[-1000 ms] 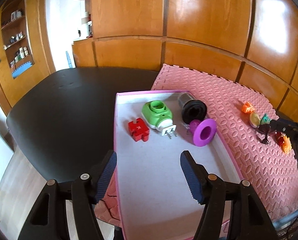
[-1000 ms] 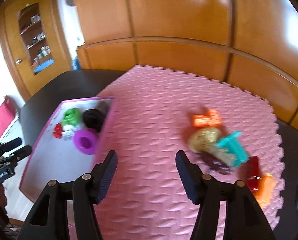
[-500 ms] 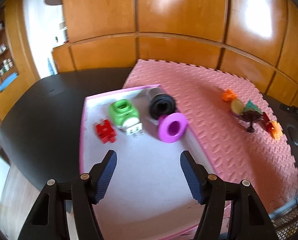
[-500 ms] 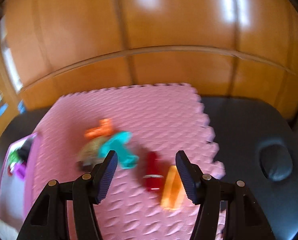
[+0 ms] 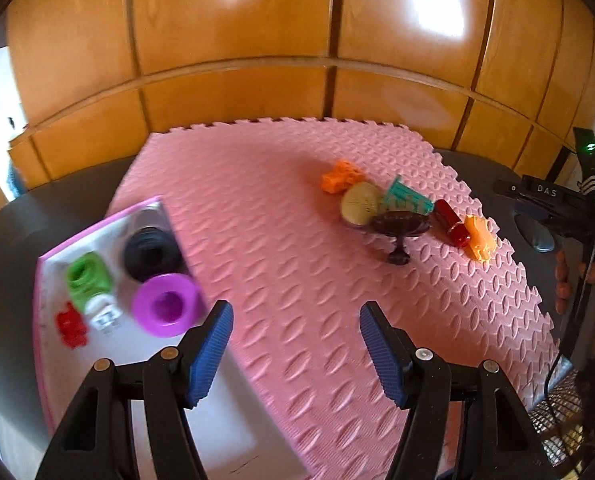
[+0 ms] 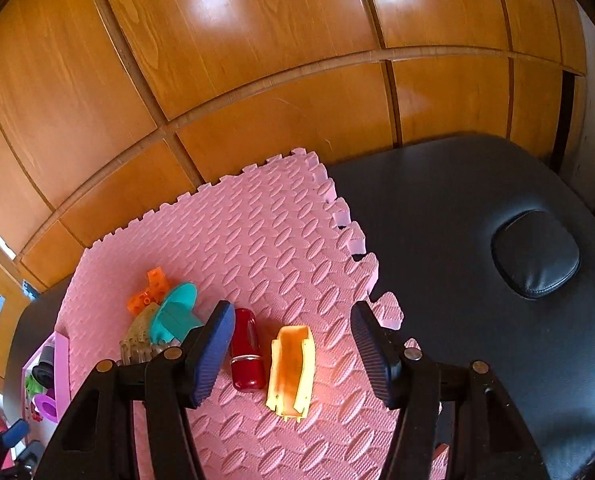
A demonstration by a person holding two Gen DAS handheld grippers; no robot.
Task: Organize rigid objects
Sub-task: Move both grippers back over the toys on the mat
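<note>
My right gripper [image 6: 293,350] is open and empty, hovering over a yellow-orange trough piece [image 6: 291,368] and a red cylinder [image 6: 247,350] on the pink foam mat [image 6: 257,232]. To their left lie a teal piece [image 6: 175,316], an orange brick [image 6: 149,290] and a ribbed clear piece [image 6: 139,340]. My left gripper [image 5: 295,354] is open and empty above the mat [image 5: 257,220], beside the pink-rimmed tray [image 5: 41,280]. The tray holds a purple ring [image 5: 165,308], a black cylinder [image 5: 147,248], a green plug [image 5: 87,280] and a red puzzle piece [image 5: 71,324]. A dark goblet [image 5: 399,232] lies by the pile.
The mat lies on a black padded table [image 6: 477,220] with a round cushion [image 6: 535,258] at the right. Wooden wall panels [image 6: 257,60] stand close behind. The right-hand tool and the person's hand [image 5: 577,260] show at the right edge of the left wrist view.
Both views swung to the right. My right gripper moved from mid-mat to above the red cylinder and yellow piece. My left gripper moved from over the tray to over the mat.
</note>
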